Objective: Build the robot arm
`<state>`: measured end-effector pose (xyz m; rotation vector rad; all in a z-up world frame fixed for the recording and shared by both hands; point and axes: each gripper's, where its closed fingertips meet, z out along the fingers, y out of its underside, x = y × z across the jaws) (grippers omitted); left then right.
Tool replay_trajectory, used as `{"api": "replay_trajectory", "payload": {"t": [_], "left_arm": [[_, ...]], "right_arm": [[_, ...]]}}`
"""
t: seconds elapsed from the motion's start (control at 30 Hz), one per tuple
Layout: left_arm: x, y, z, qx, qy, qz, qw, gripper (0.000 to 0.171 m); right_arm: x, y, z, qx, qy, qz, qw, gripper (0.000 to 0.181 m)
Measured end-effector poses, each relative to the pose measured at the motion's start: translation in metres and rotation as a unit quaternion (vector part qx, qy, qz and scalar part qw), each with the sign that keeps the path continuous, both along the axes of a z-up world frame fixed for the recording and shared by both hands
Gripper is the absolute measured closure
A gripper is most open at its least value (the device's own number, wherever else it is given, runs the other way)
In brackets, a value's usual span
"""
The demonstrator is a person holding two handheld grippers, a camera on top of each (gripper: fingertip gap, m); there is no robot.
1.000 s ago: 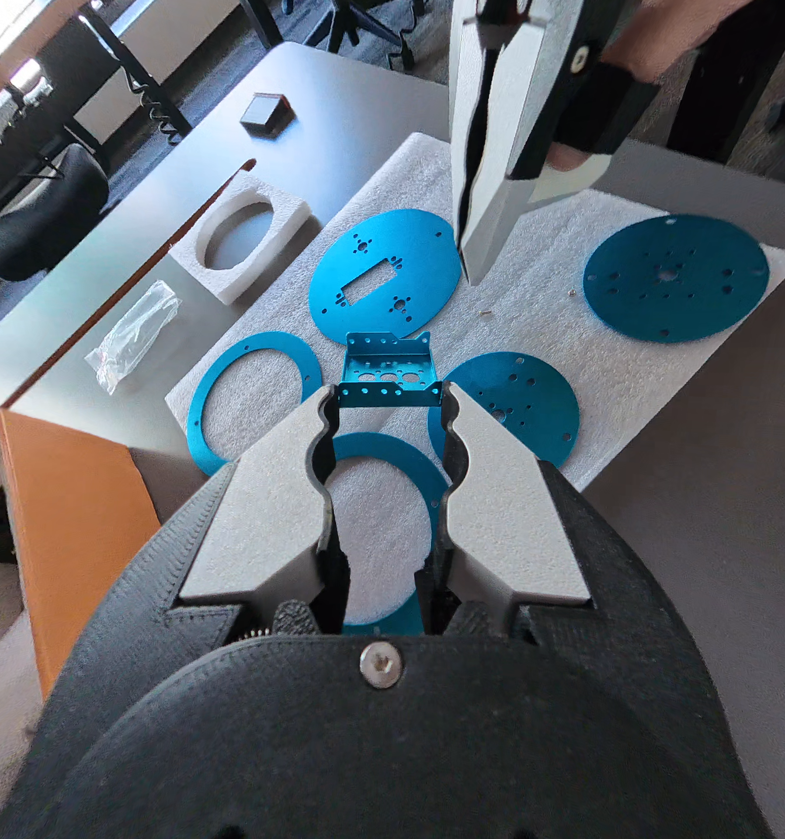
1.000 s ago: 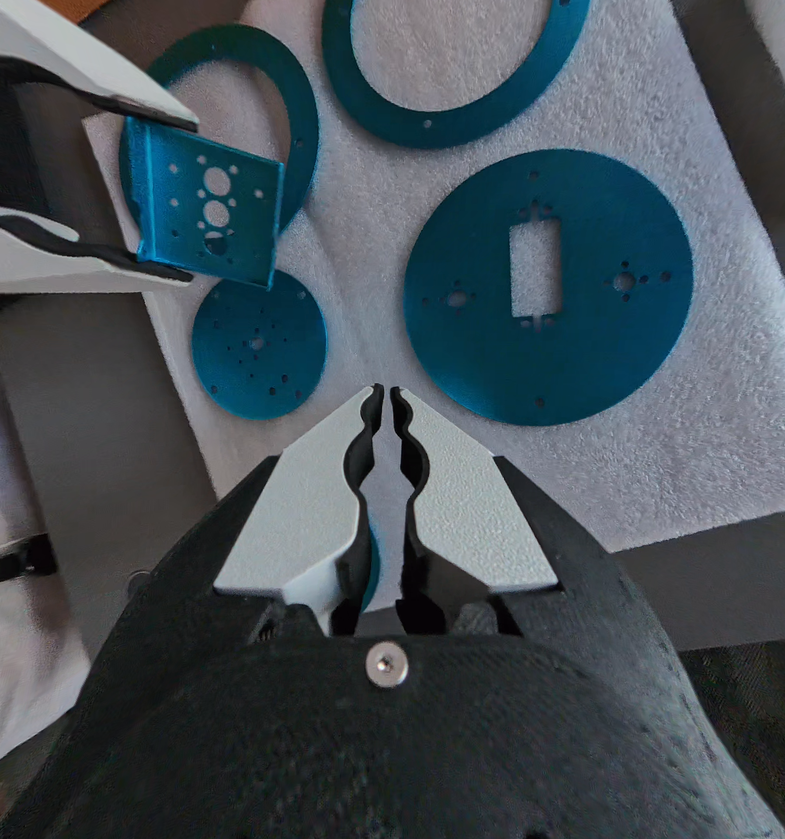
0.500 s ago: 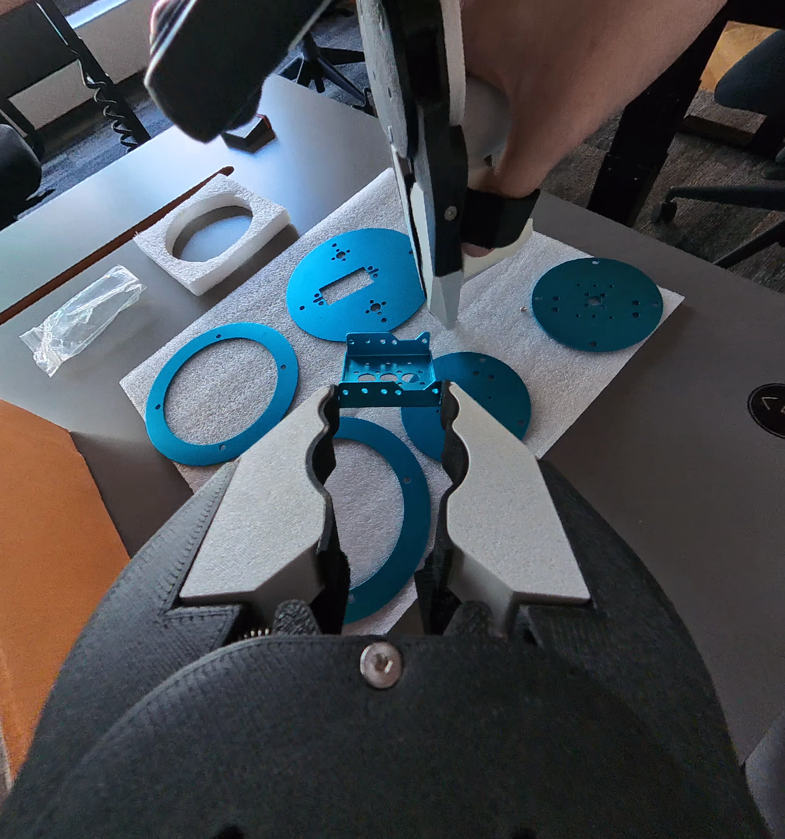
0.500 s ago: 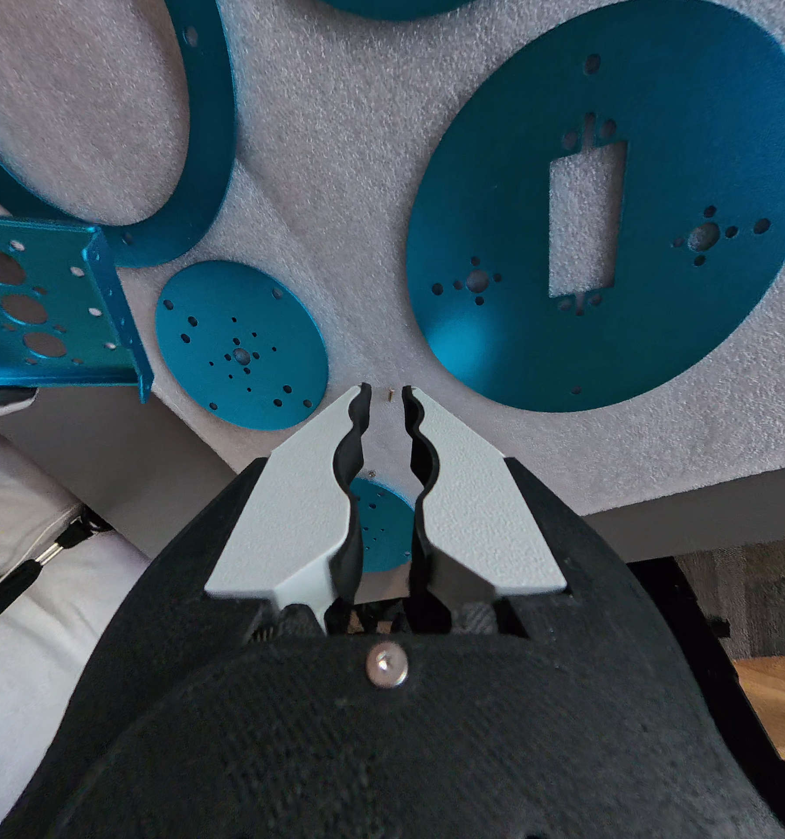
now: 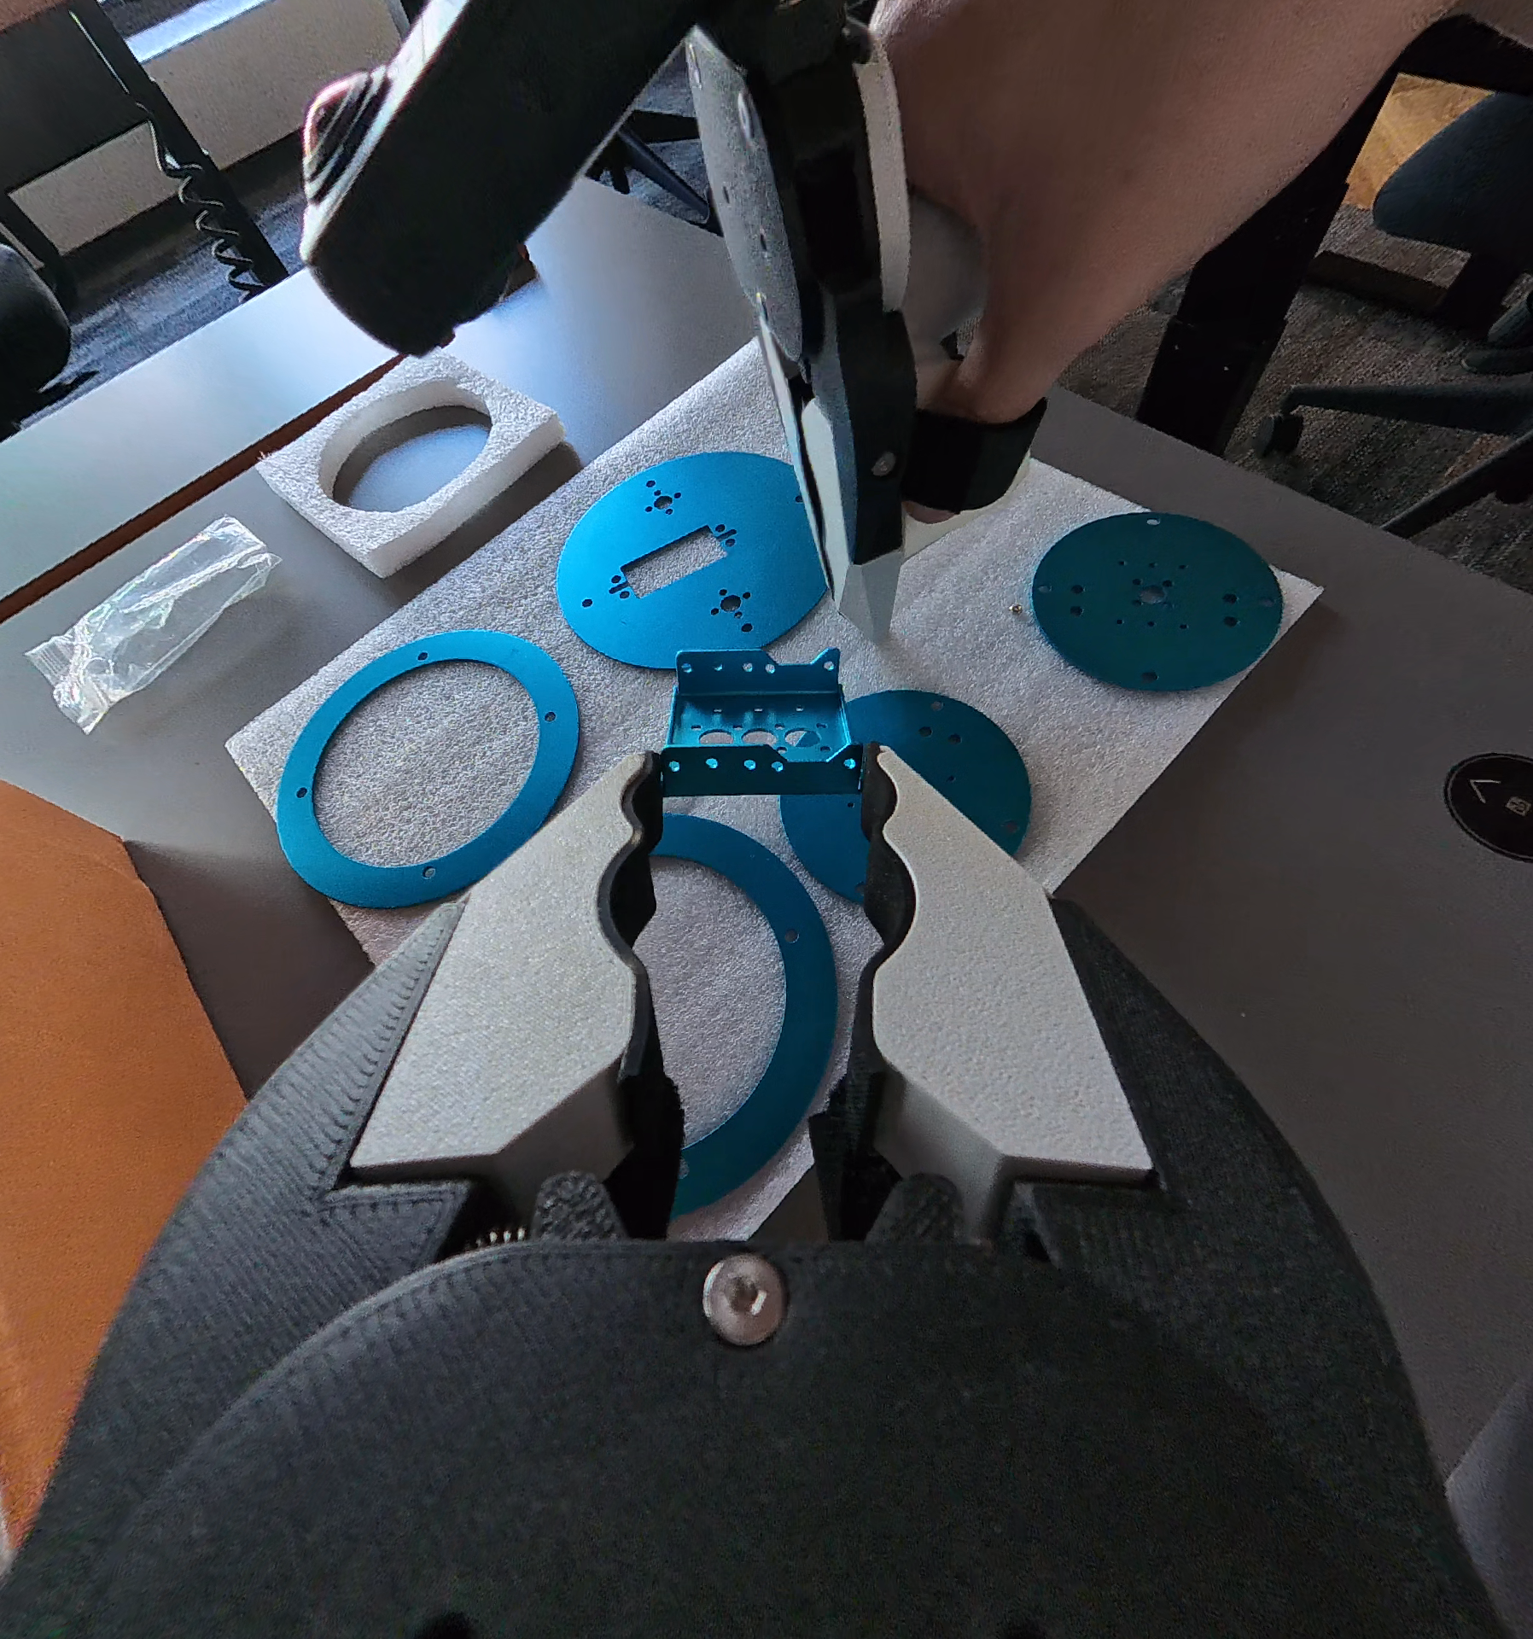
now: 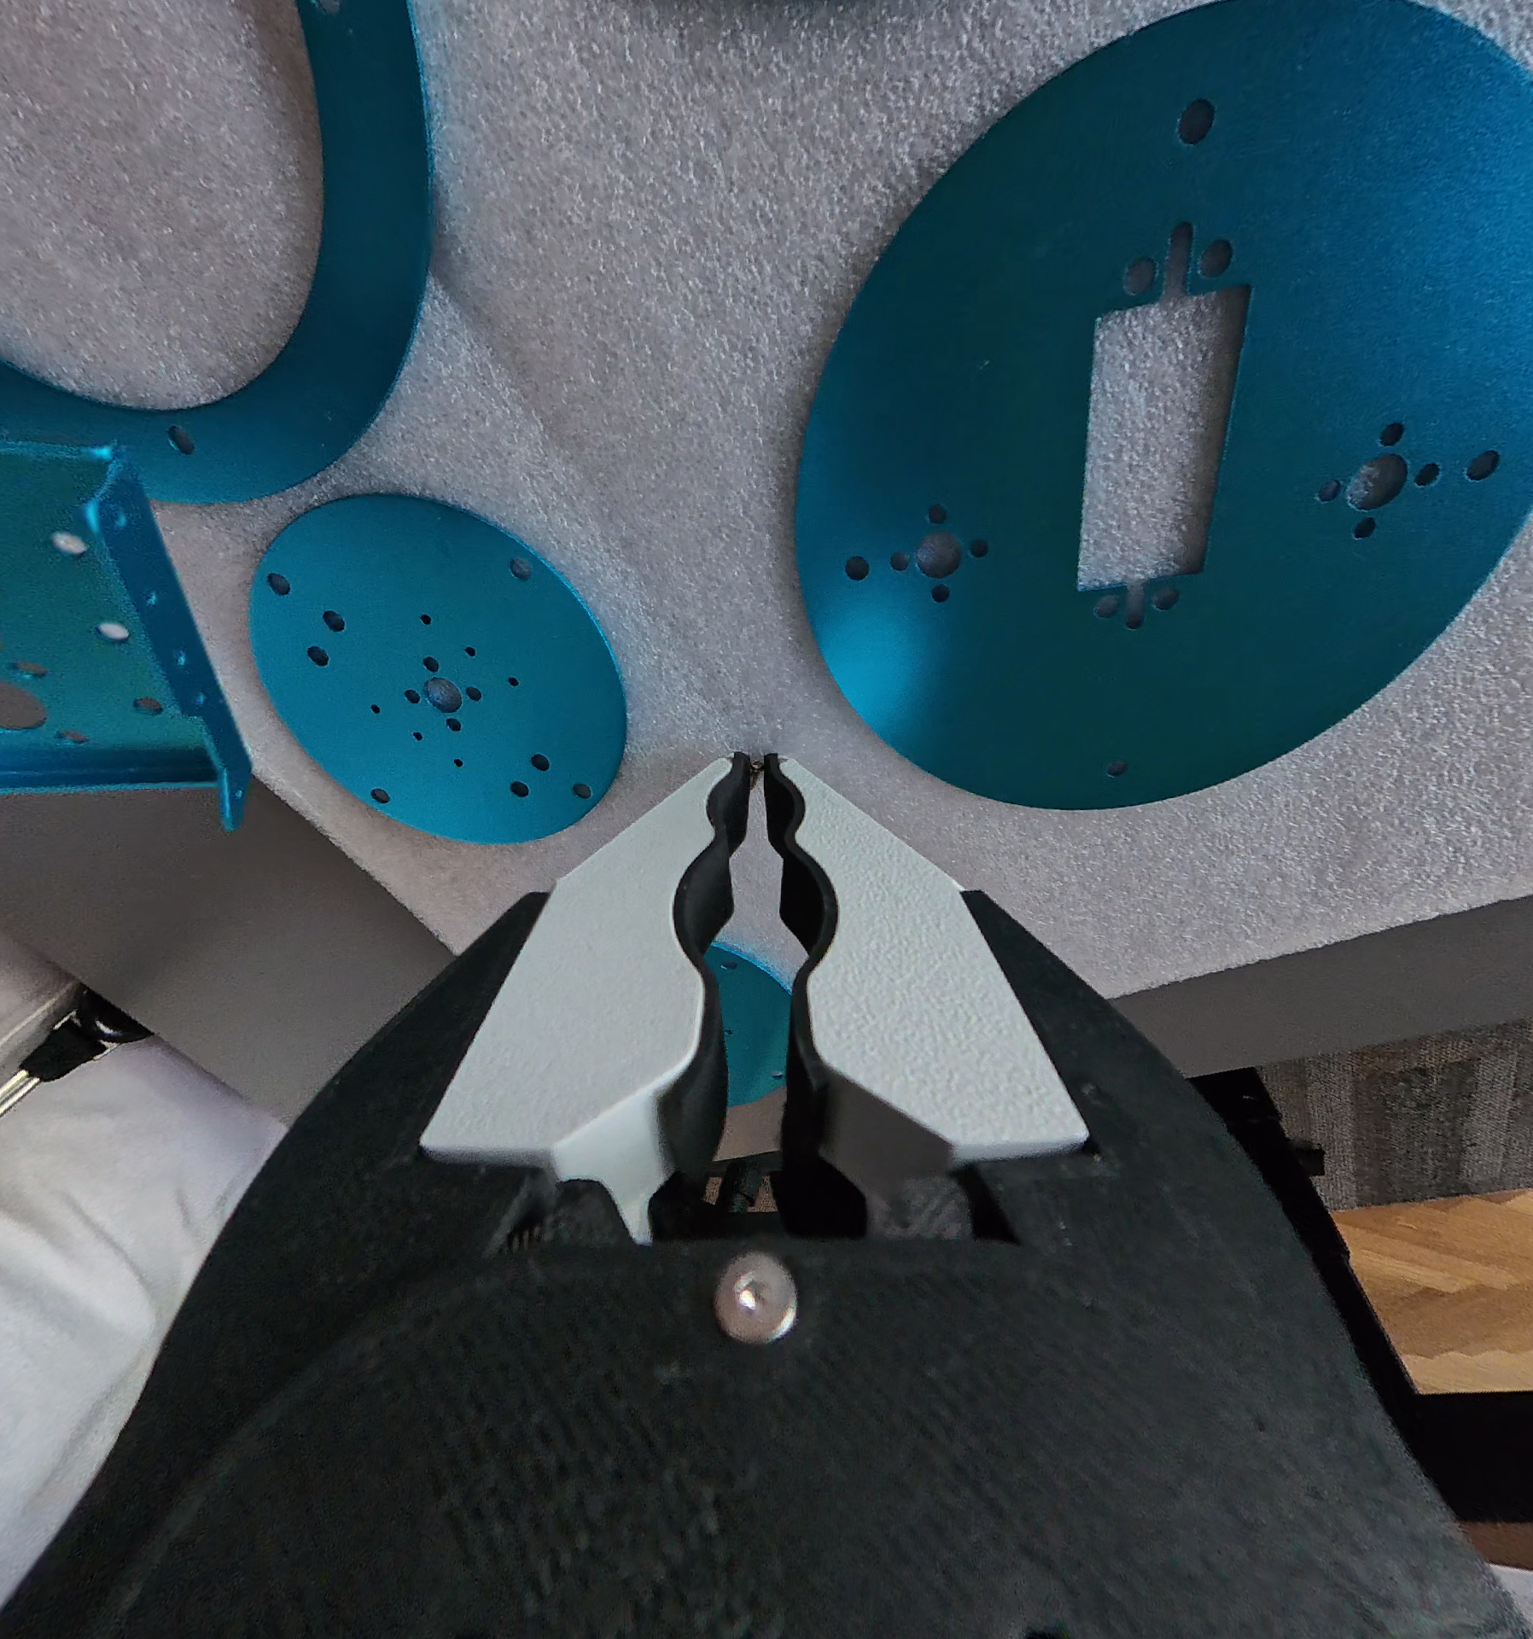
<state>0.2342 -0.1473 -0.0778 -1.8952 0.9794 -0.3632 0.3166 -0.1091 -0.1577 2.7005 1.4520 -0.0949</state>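
My left gripper [image 5: 761, 772] is shut on a blue U-shaped bracket [image 5: 758, 718] with several holes and holds it above a white foam sheet [image 5: 967, 656]. The bracket also shows at the left edge of the right wrist view [image 6: 53, 639]. My right gripper [image 6: 756, 770] points down at the foam sheet [image 6: 656, 355], its tips closed on a tiny screw between a small blue disc [image 6: 364, 709] and a large blue disc with a rectangular cutout [image 6: 967, 399]. In the left wrist view the right gripper [image 5: 865, 603], held by a hand, touches the foam just beyond the bracket.
On the foam lie two blue rings [image 5: 461, 649] [image 5: 807, 976], the cutout disc [image 5: 772, 568], the small disc [image 5: 931, 780], a far disc [image 5: 1100, 639] and another tiny screw [image 5: 1017, 607]. A foam block with a round hole [image 5: 408, 532], a plastic bag [image 5: 151, 612] and orange cardboard [image 5: 62, 1020] are on the left. The gap from one gripper's tips to the other's is roughly 12 cm.
My right gripper has come down to the foam, opened slightly around the tiny screw, then closed on it. My left gripper has drawn back with the bracket still held.
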Motion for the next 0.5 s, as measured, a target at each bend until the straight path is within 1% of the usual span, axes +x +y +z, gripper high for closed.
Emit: {"api": "replay_trajectory", "payload": {"t": [0.07, 0.17, 0.23, 0.27, 0.3, 0.33, 0.37, 0.43, 0.47, 0.5], "left_arm": [[0.001, 0.000, -0.002, -0.006, -0.005, -0.001, 1.000, 0.128], [0.004, -0.001, -0.007, -0.021, -0.023, -0.007, 1.000, 0.128], [0.011, -0.003, -0.010, -0.042, -0.050, -0.019, 0.998, 0.128], [0.016, -0.005, -0.009, -0.055, -0.071, -0.028, 0.996, 0.128], [0.022, -0.008, -0.008, -0.067, -0.093, -0.039, 0.993, 0.128], [0.028, -0.010, -0.005, -0.079, -0.116, -0.052, 0.989, 0.127], [0.034, -0.013, 0.000, -0.089, -0.138, -0.067, 0.984, 0.127], [0.047, -0.019, 0.013, -0.102, -0.181, -0.098, 0.973, 0.127], [0.053, -0.024, 0.022, -0.104, -0.202, -0.119, 0.966, 0.127], [0.058, -0.029, 0.032, -0.102, -0.224, -0.142, 0.959, 0.127]], "right_arm": [[-0.001, -0.001, 0.000, 0.002, 0.009, 0.002, 1.000, 0.180], [-0.005, -0.005, 0.007, -0.005, 0.063, -0.010, 0.998, 0.180], [-0.007, -0.007, 0.020, 0.005, 0.135, -0.032, 0.990, 0.180], [-0.010, -0.010, 0.030, 0.007, 0.188, -0.037, 0.981, 0.180], [-0.015, -0.014, 0.044, 0.015, 0.250, -0.038, 0.967, 0.180], [-0.021, -0.017, 0.061, 0.030, 0.319, -0.033, 0.947, 0.180], [-0.028, -0.023, 0.083, 0.047, 0.393, -0.018, 0.918, 0.180], [-0.038, -0.037, 0.129, 0.092, 0.525, 0.019, 0.846, 0.180], [-0.039, -0.045, 0.142, 0.101, 0.559, 0.036, 0.822, 0.180], [-0.038, -0.048, 0.148, 0.106, 0.570, 0.042, 0.813, 0.180]]}}
